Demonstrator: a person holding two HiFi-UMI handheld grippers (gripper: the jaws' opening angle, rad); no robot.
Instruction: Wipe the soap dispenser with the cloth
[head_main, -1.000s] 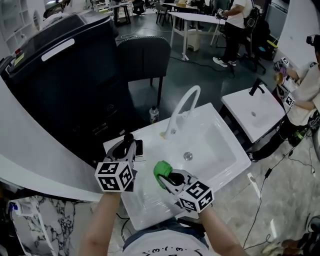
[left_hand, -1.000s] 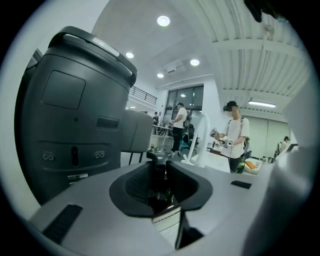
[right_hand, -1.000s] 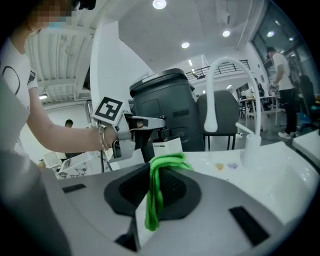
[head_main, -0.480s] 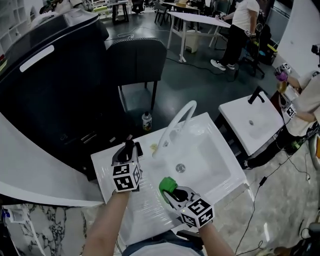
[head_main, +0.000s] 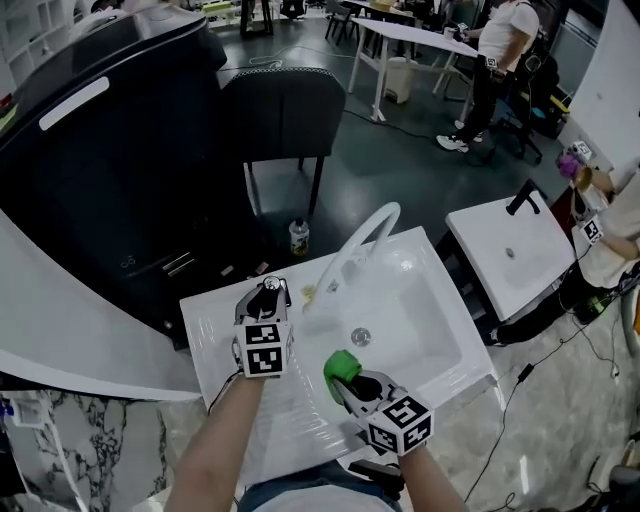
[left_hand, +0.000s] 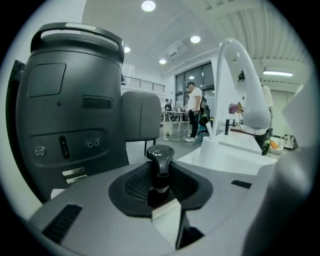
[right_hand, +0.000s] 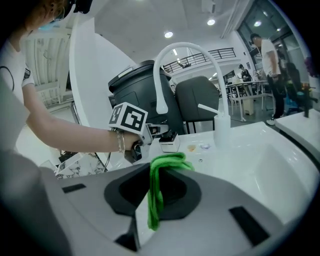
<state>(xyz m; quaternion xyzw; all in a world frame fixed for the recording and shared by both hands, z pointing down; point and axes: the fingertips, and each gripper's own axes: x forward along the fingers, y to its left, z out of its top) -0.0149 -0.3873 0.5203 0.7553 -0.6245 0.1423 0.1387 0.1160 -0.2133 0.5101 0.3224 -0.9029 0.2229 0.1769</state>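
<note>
My left gripper (head_main: 267, 300) has its jaws partway closed on the dispenser (left_hand: 160, 159), I think to steady it at the left of the sink (head_main: 425, 330) ledge. My right gripper (head_main: 352, 378) pinches the green cloth (right_hand: 160, 172), bunched end forward, ready to wipe.

Dark floor (head_main: 400, 160), grey chair (head_main: 285, 110), white tables (head_main: 420, 35)
</note>
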